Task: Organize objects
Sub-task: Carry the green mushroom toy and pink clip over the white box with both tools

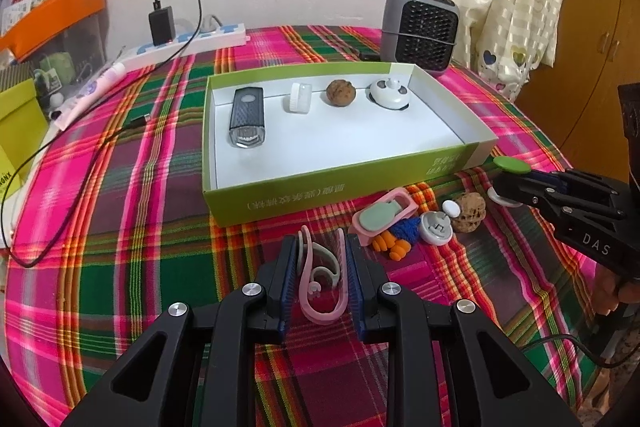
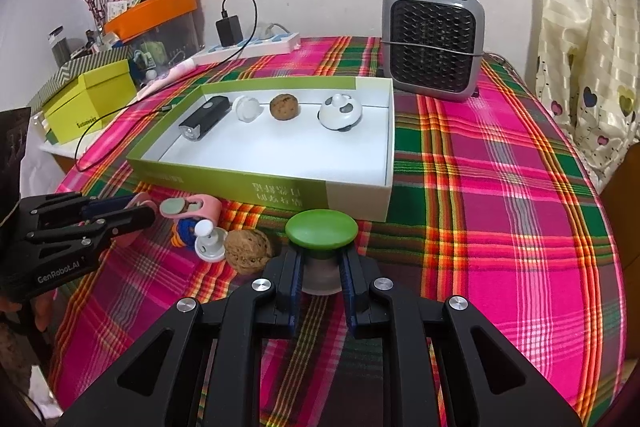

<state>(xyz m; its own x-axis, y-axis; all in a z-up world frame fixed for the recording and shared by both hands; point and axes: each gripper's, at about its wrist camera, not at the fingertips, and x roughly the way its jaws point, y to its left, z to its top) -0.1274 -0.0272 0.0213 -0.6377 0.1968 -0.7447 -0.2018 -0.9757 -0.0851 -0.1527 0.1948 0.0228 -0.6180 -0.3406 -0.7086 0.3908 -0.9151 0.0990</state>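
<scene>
My left gripper (image 1: 322, 247) is shut on a pink and grey ear-hook clip (image 1: 320, 283), held just above the plaid cloth in front of the green and white box (image 1: 280, 201). My right gripper (image 2: 322, 263) is shut on the stem of a green-capped knob (image 2: 322, 229), near the box's front right corner (image 2: 360, 201). The box holds a black bike light (image 1: 247, 117), a white cap (image 1: 298, 98), a walnut (image 1: 341, 93) and a white round gadget (image 1: 390, 94) in a row. Between the grippers lie a pink clip (image 1: 382, 217), a blue and orange toy (image 1: 400, 235), a white disc (image 1: 436, 227) and a second walnut (image 1: 472, 213).
A grey fan heater (image 1: 420, 31) stands behind the box. At the back left, a power strip (image 1: 192, 41) carries a black charger whose cable (image 1: 80, 179) trails across the cloth. A yellow-green box (image 2: 92, 99) sits beyond the table's left edge. The box's front half is bare.
</scene>
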